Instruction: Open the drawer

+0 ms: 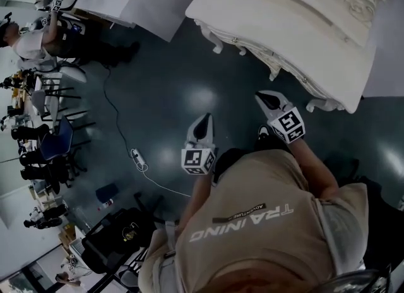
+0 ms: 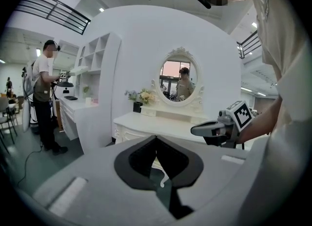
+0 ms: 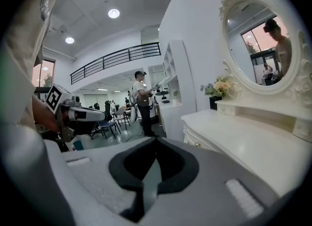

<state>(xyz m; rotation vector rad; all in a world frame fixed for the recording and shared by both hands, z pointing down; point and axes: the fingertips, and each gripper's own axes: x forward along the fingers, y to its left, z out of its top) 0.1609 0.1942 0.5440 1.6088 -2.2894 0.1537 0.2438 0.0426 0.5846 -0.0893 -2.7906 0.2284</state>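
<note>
A dark green floor [image 1: 170, 77] fills most of the head view. Across the upper right of that view runs the white carved surface [image 1: 284, 26], standing on curled legs. The wearer's beige shirt [image 1: 265, 235] takes the lower right. In the left tool view an oval mirror [image 2: 179, 80] rises from the back of the surface at centre frame, and a tall white shelf unit [image 2: 97, 84] stands to its left. A second person [image 1: 35, 40] stands at the upper left of the head view, with chairs [image 1: 53, 143] down the left edge.

The drawer [image 3: 196, 141] is in the front of the surface, under its top edge. It shows just right of centre in the right tool view, flush with the front, with a small knob.

The left tool [image 1: 204, 121] is at the centre of the head view. The right tool [image 1: 266, 98] is just to its right, nearer the surface. Both are over the floor, apart from the surface. Each tool's own view shows its jaws narrow, tips together, with nothing between them.

A thin cable [image 1: 161, 185] trails over the floor at lower left to a power strip [image 1: 137, 158]. A small pot of flowers [image 2: 140, 97] stands on the surface left of the mirror.
</note>
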